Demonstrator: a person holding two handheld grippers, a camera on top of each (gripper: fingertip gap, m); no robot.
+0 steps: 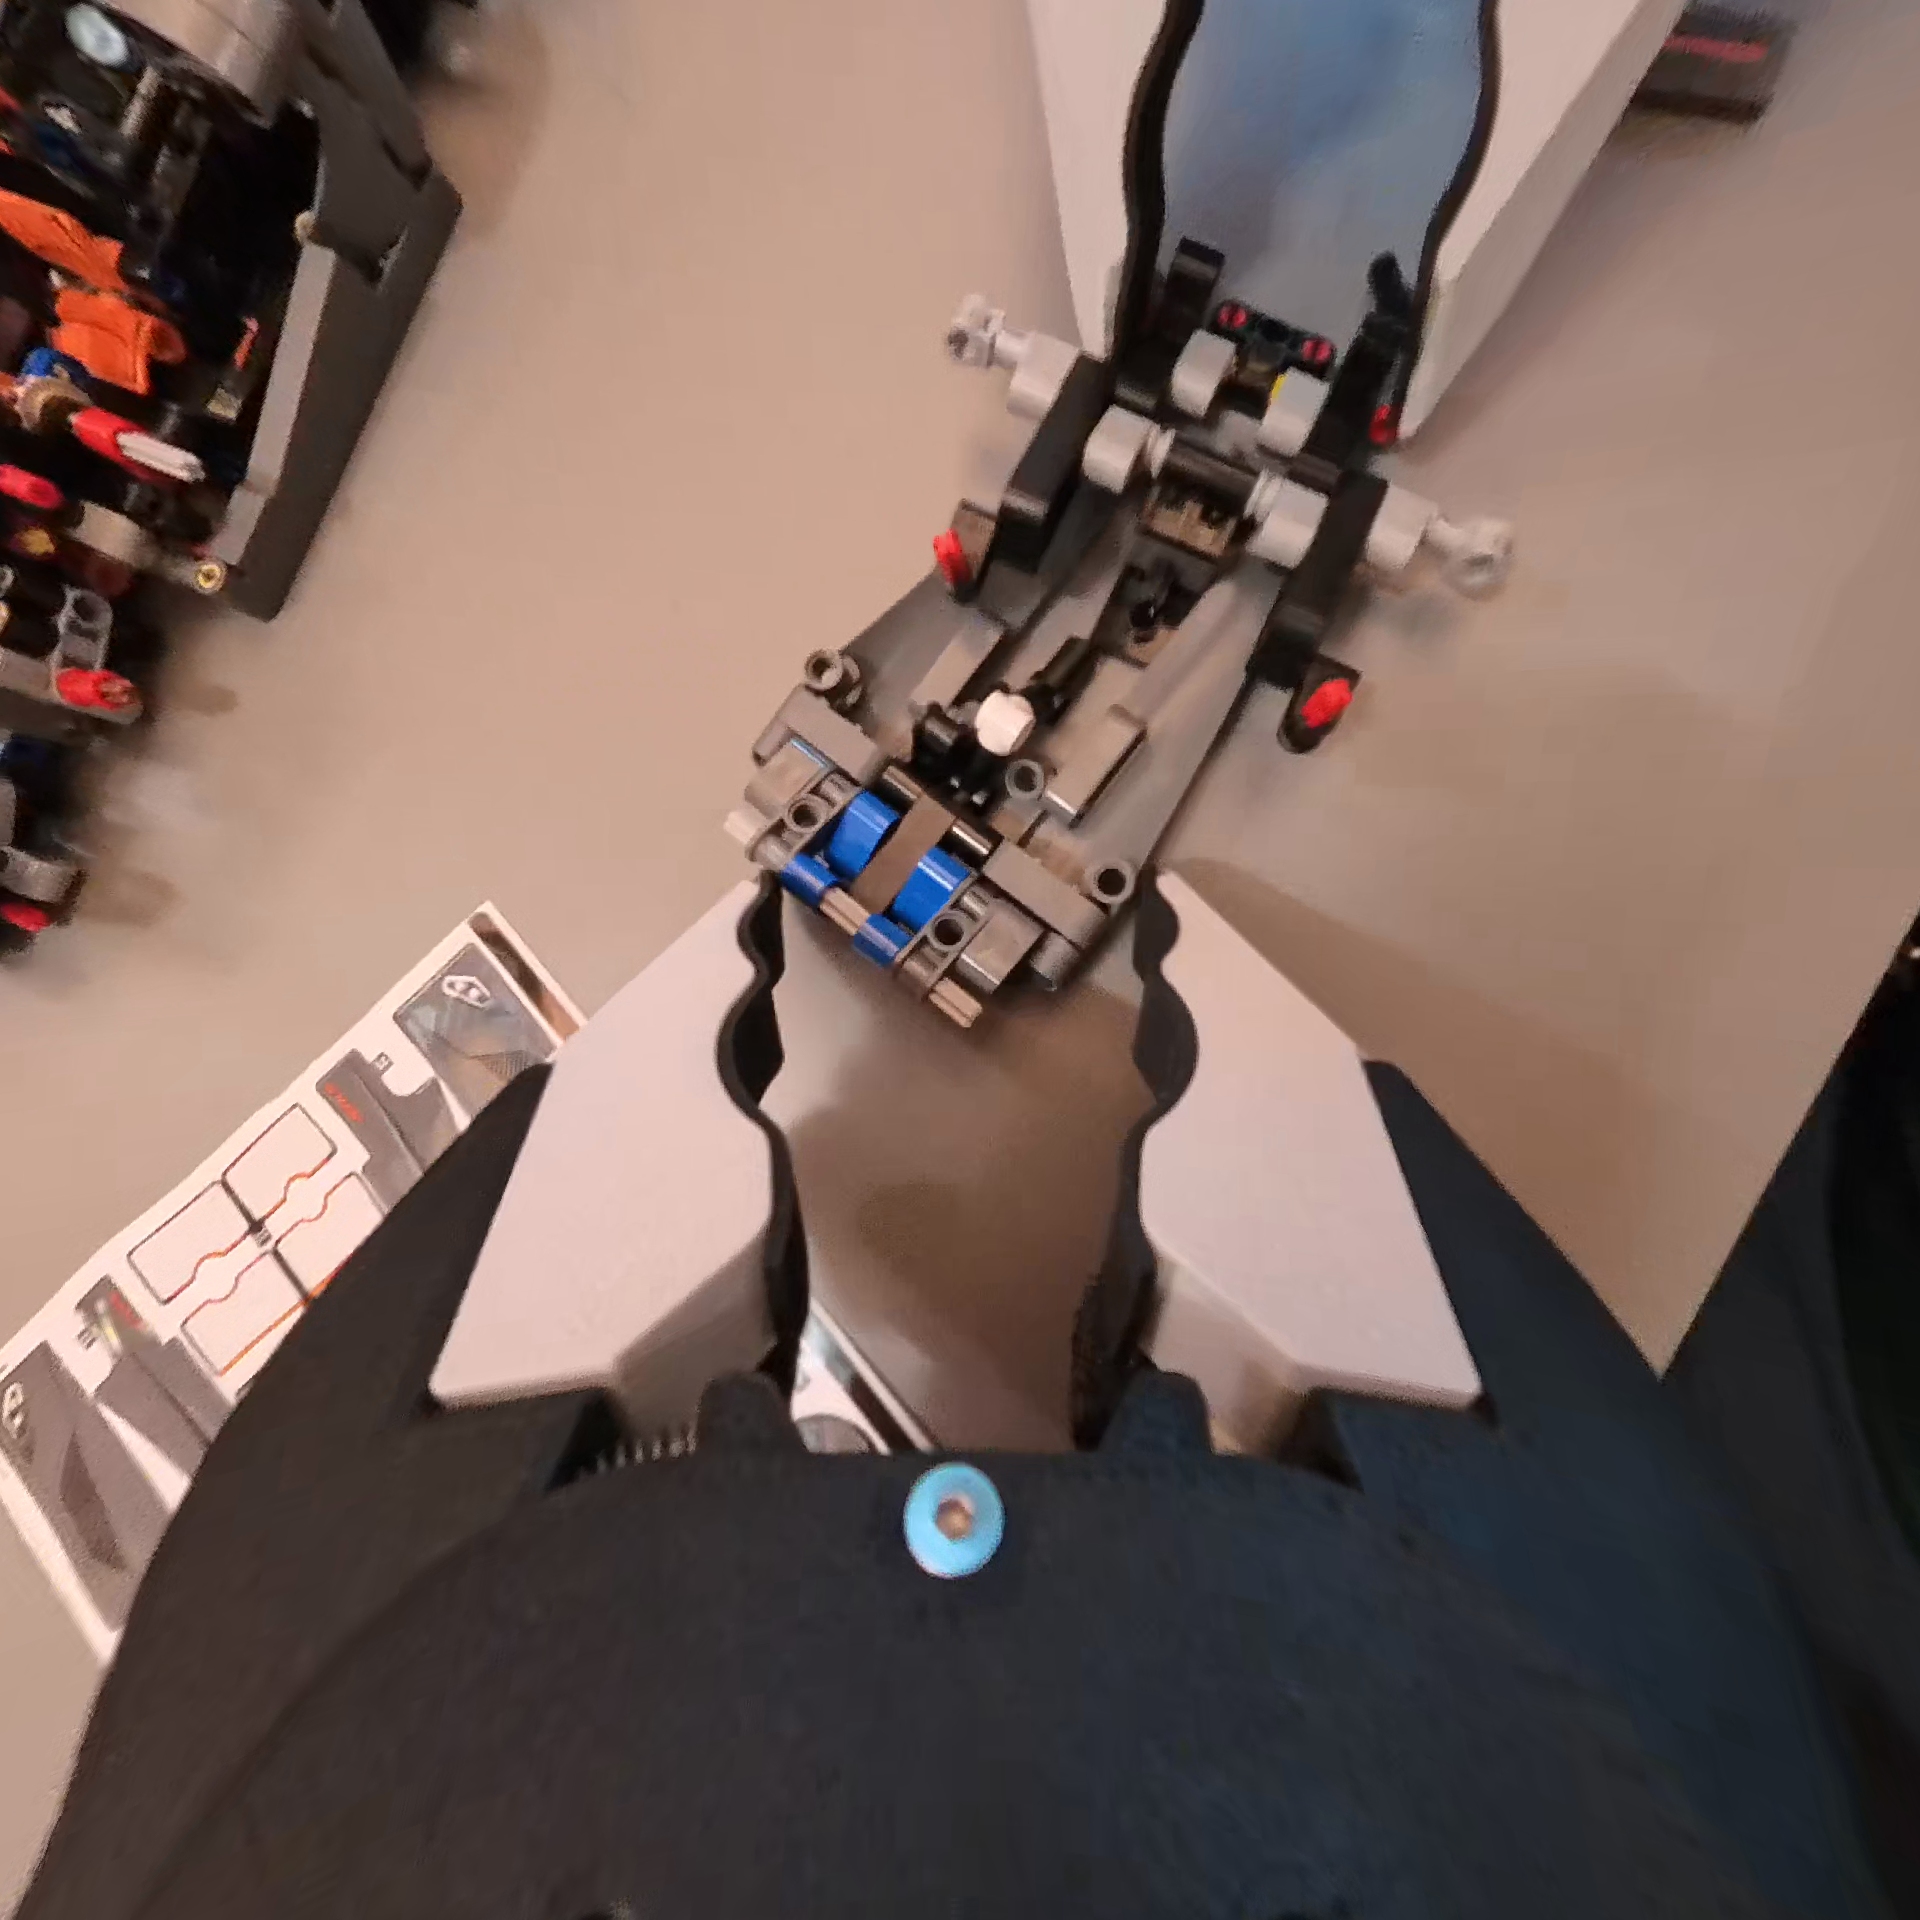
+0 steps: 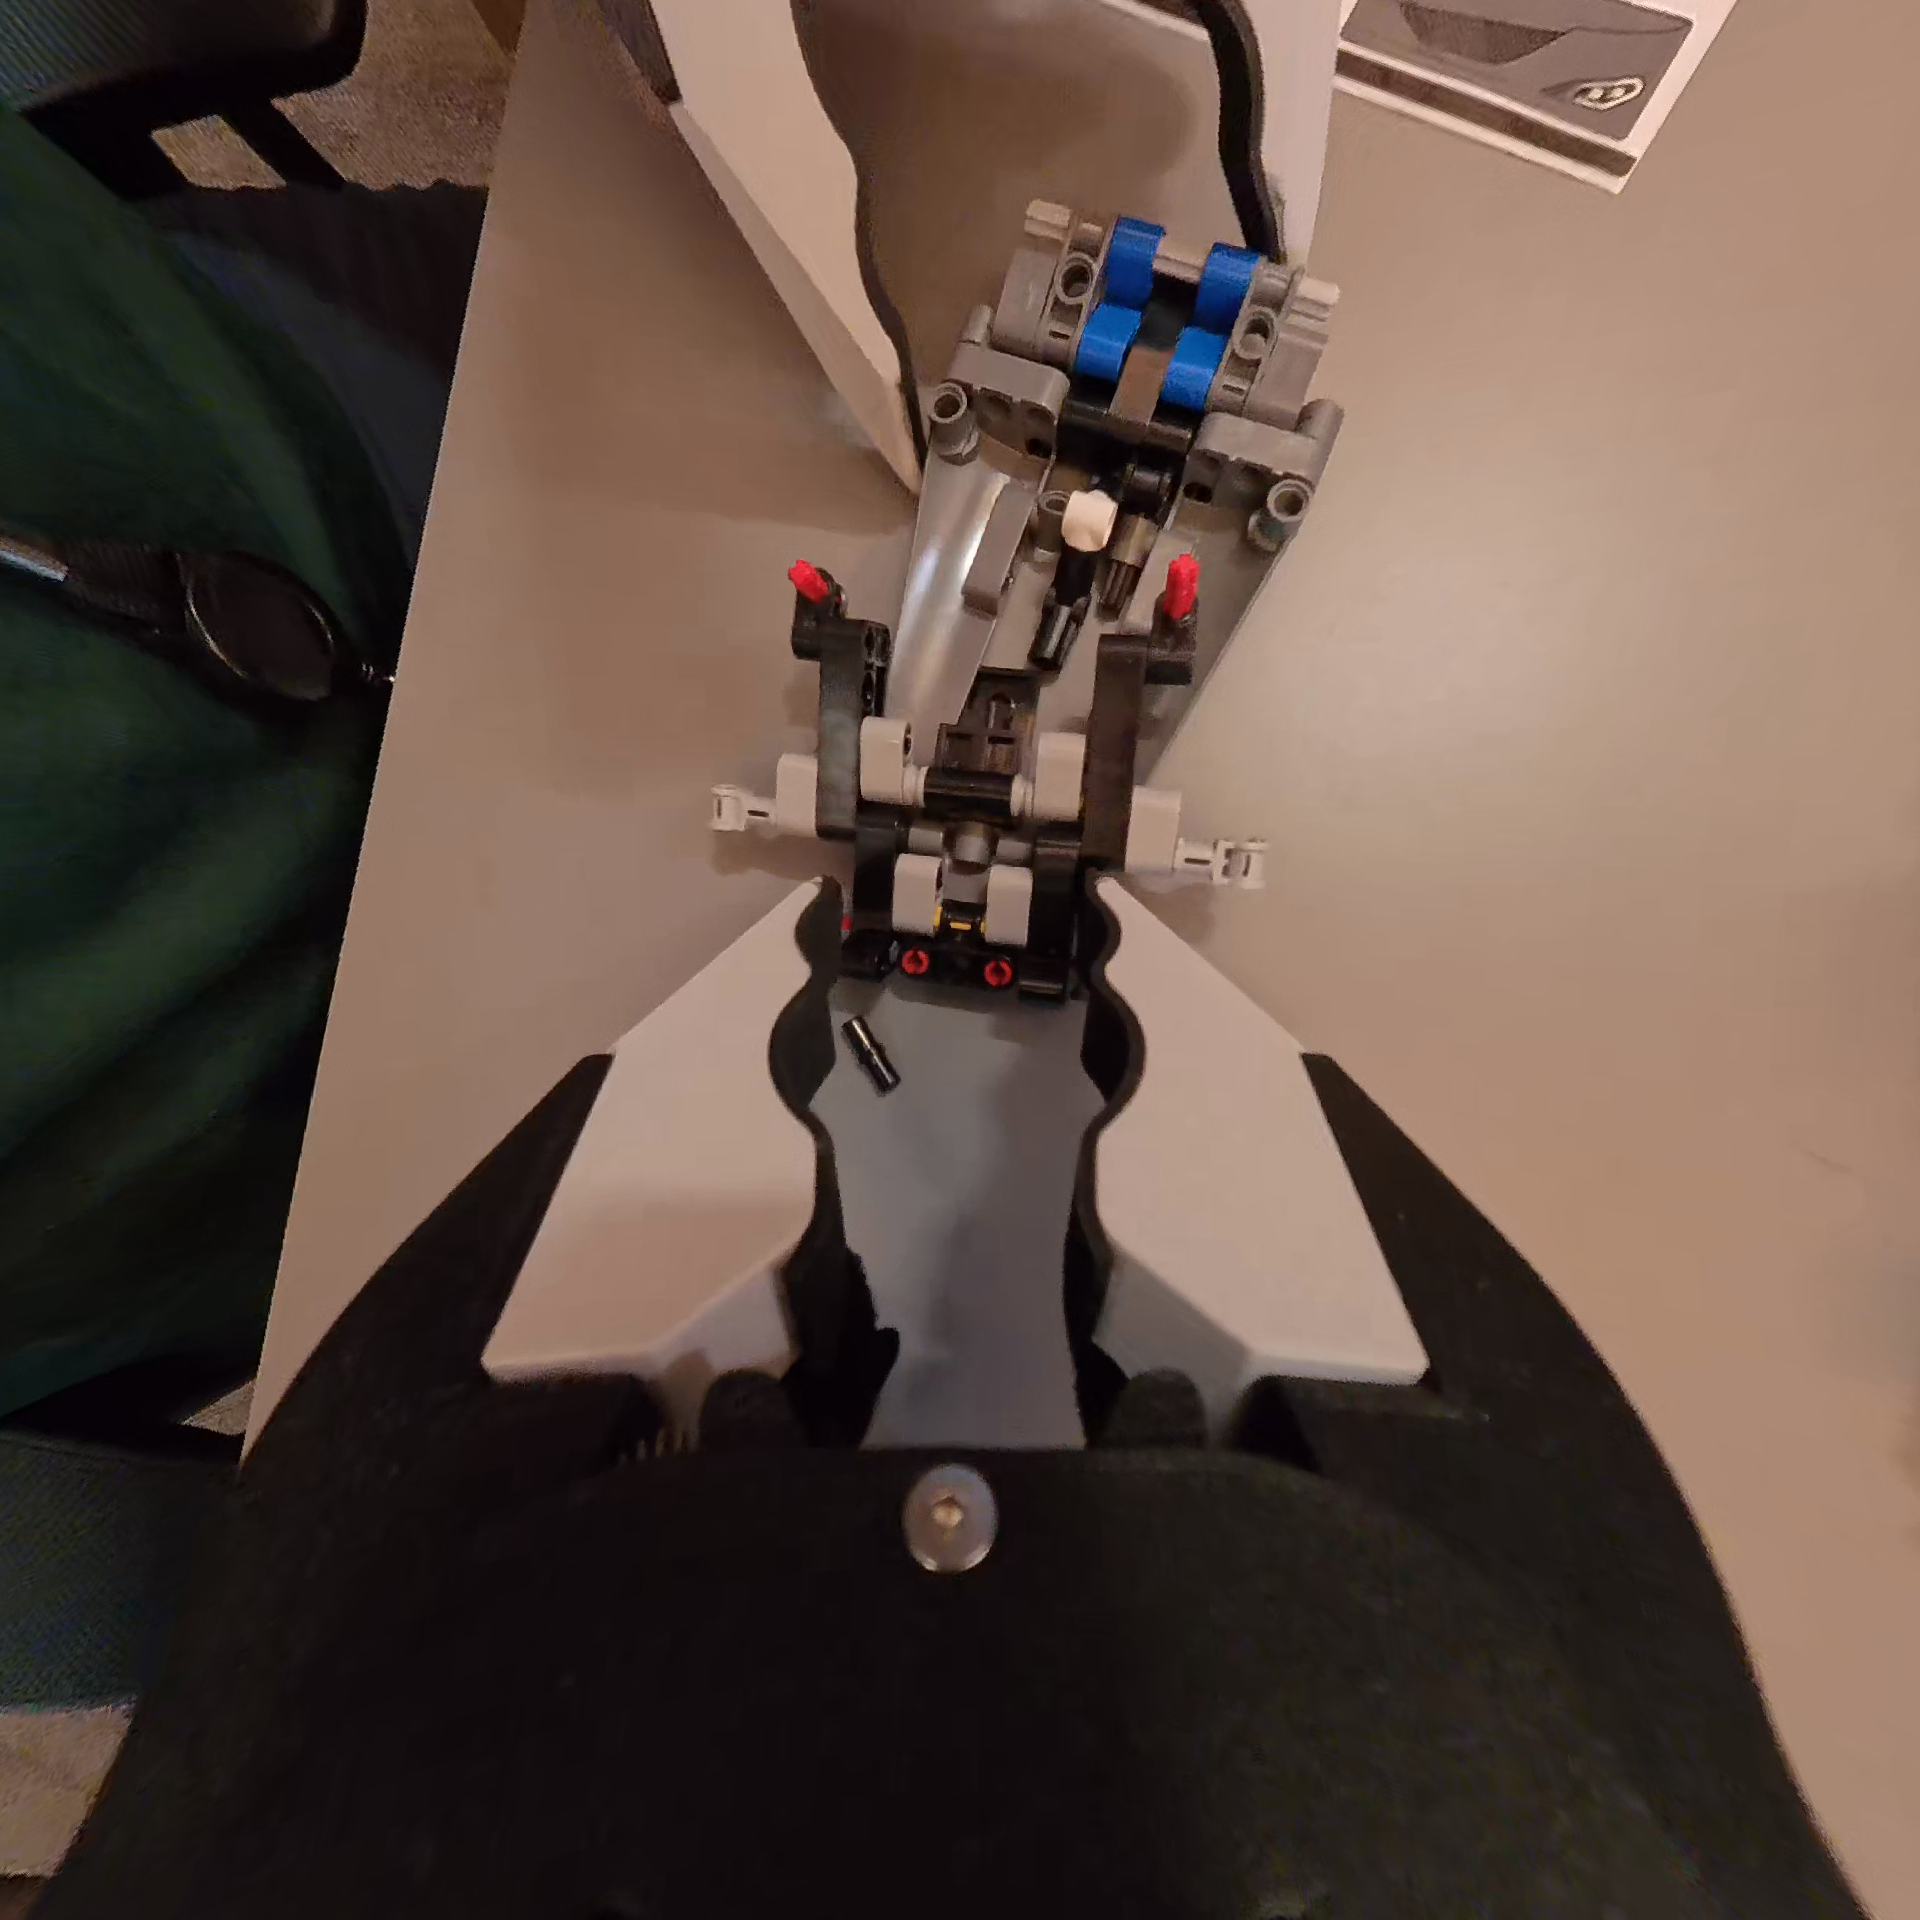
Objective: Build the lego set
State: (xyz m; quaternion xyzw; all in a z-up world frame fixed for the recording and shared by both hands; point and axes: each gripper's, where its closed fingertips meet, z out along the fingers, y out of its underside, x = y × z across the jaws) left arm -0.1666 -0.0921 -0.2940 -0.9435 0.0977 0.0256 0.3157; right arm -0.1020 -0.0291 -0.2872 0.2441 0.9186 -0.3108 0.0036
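Note:
A partly built lego model [image 1: 1049,727] of grey, black and blue pieces with red pins lies lengthwise between my two grippers on the beige table. My left gripper [image 1: 958,904] has its fingertips against both sides of the model's blue-and-grey end. My right gripper [image 2: 961,904] clamps the opposite black end [image 2: 956,935]. In the left wrist view the right gripper [image 1: 1268,364] shows at the far end. A small black pin [image 2: 871,1052] lies loose on the table between the right gripper's fingers.
A dark parts tray [image 1: 343,343] with several orange, red and black pieces stands at the far left. A printed sheet [image 1: 260,1226] lies beside my left gripper, also in the right wrist view [image 2: 1507,83]. A person in dark green [image 2: 156,727] sits at the table edge [image 2: 416,727]. Tip to tip, the grippers are about 10 cm apart.

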